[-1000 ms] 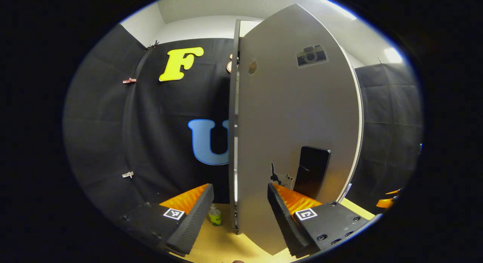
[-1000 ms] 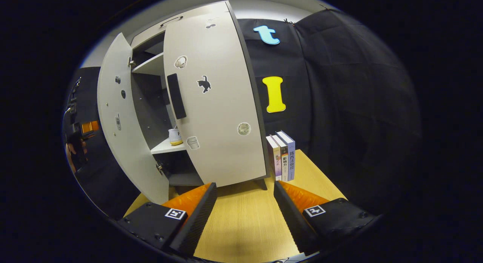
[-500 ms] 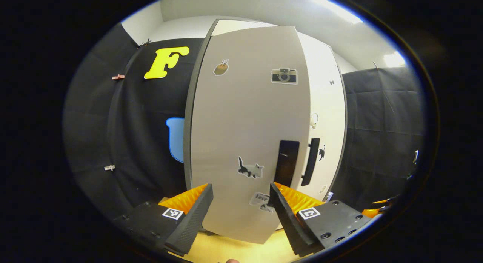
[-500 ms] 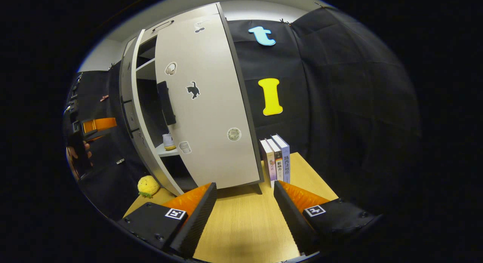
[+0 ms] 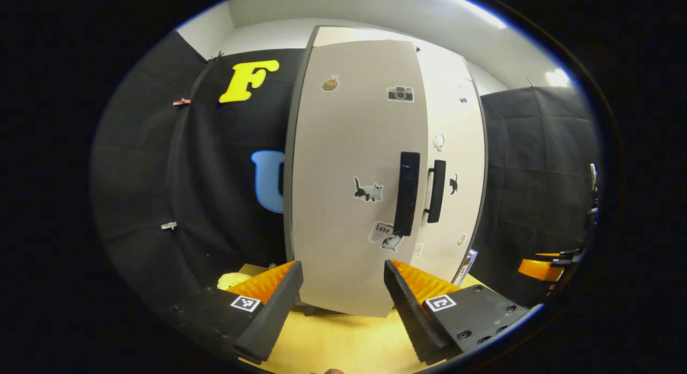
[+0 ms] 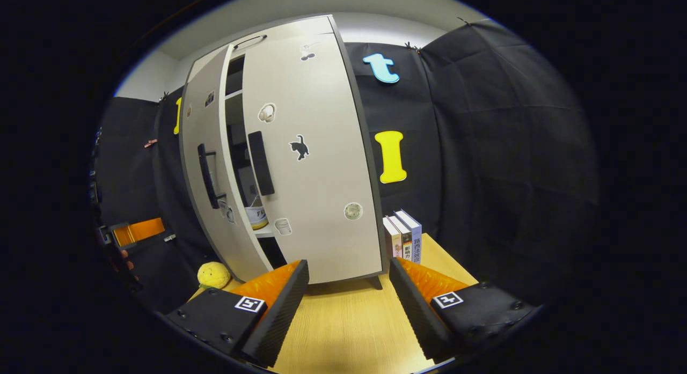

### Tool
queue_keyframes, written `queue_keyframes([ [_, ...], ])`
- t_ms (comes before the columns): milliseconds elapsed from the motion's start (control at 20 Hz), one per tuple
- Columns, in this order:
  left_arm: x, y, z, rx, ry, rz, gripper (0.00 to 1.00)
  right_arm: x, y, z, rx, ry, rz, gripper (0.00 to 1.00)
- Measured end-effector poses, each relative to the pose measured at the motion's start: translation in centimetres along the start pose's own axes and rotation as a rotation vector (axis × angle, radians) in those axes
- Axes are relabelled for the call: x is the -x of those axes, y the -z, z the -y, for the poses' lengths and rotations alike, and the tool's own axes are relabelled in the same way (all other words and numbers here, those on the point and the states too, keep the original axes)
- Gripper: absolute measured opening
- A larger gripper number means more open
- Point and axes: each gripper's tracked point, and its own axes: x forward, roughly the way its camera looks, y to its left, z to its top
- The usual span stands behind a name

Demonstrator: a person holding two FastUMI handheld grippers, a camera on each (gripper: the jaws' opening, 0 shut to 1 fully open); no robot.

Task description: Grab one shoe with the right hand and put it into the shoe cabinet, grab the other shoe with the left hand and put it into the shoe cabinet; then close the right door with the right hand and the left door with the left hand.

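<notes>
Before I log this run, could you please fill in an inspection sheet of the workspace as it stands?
Surface: light wooden tabletop, bare between the fingers.
Job's things: shoe cabinet upright; right door and left door nearly shut, a narrow gap between them in the right gripper view; shoes not visible through it.
Clutter: three books standing beside the cabinet; yellow plush toy at its other side; a cup on the inner shelf.
Grippers: left gripper open, empty, apart from the door; right gripper open, empty, over the table.
Cables: nothing seen.
Surroundings: black cloth wall, clips pinned on it.
</notes>
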Motion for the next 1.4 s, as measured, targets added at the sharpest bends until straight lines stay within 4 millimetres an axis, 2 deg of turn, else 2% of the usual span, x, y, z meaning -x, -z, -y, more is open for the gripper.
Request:
queue_keyframes([
  [200, 2.1, 1.0, -2.0, -0.056, -0.044, 0.015, 0.93, 1.0, -1.3, -2.2, 0.021, 0.018, 0.047, 0.98],
  [350, 3.2, 1.8, -0.9, -0.056, -0.014, 0.024, 0.95, 1.9, -2.2, -3.1, 0.034, 0.018, 0.064, 0.98],
  [450, 4.0, 2.4, 0.1, -0.037, -0.004, 0.012, 0.95, 2.7, -2.8, -2.9, 0.045, 0.017, 0.085, 1.00],
  [500, 4.5, 2.7, 0.5, -0.024, -0.004, 0.005, 0.95, 3.1, -3.1, -2.7, 0.049, 0.014, 0.097, 0.98],
  [750, 7.5, 3.7, 3.0, 0.019, -0.059, -0.022, 0.95, 4.3, -2.9, -0.3, 0.081, -0.033, 0.101, 0.98],
  [950, 9.5, 4.3, 6.1, 0.029, -0.074, -0.045, 0.95, 5.6, -3.2, 2.3, 0.142, -0.078, 0.097, 0.98],
  [1100, 11.4, 3.9, 7.8, 0.063, -0.109, -0.021, 0.95, 7.2, -4.3, 4.4, 0.164, -0.116, 0.117, 0.99],
  [1400, 14.8, 3.8, 9.8, 0.053, -0.200, 0.007, 0.95, 10.3, -2.8, 7.2, 0.110, -0.186, 0.053, 0.98],
])
